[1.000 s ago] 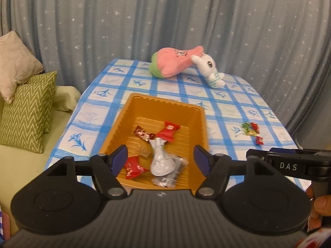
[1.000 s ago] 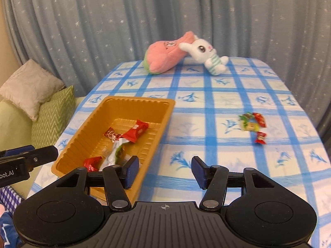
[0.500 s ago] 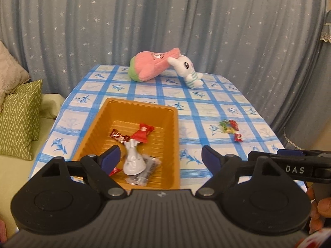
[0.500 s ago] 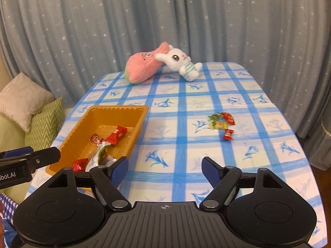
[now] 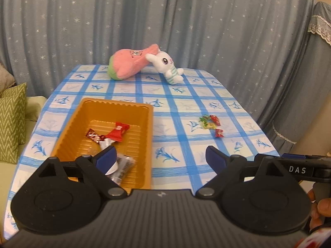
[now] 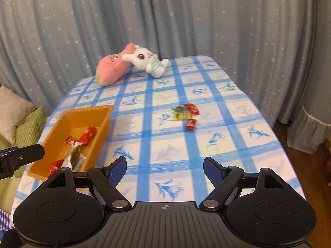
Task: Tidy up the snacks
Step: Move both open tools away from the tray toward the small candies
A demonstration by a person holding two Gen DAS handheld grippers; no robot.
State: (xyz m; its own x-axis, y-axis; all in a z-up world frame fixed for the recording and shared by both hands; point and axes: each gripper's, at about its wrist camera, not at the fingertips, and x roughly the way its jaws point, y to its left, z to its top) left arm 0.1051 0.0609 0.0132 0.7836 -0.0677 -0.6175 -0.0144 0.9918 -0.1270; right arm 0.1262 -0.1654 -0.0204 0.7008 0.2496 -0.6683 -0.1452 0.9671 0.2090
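An orange tray (image 5: 91, 111) (image 6: 103, 119) sits on the left of the blue checked table and holds several wrapped snacks (image 5: 118, 133) (image 6: 82, 138). A small cluster of loose candies (image 5: 211, 124) (image 6: 186, 114) lies on the cloth to the right of the tray. My left gripper (image 5: 160, 158) is open and empty, above the table's near edge by the tray's right side. My right gripper (image 6: 164, 168) is open and empty, above the near part of the table, short of the loose candies.
A pink plush (image 5: 130, 64) (image 6: 112, 69) and a white rabbit plush (image 5: 165, 66) (image 6: 148, 61) lie at the table's far end. Grey starred curtains hang behind. Cushions (image 5: 12, 119) sit on a sofa to the left. The table's right edge drops to the floor (image 6: 310, 159).
Both grippers have pulled back and up from the tray and opened wider. The views have swung right, bringing the loose candies closer to centre.
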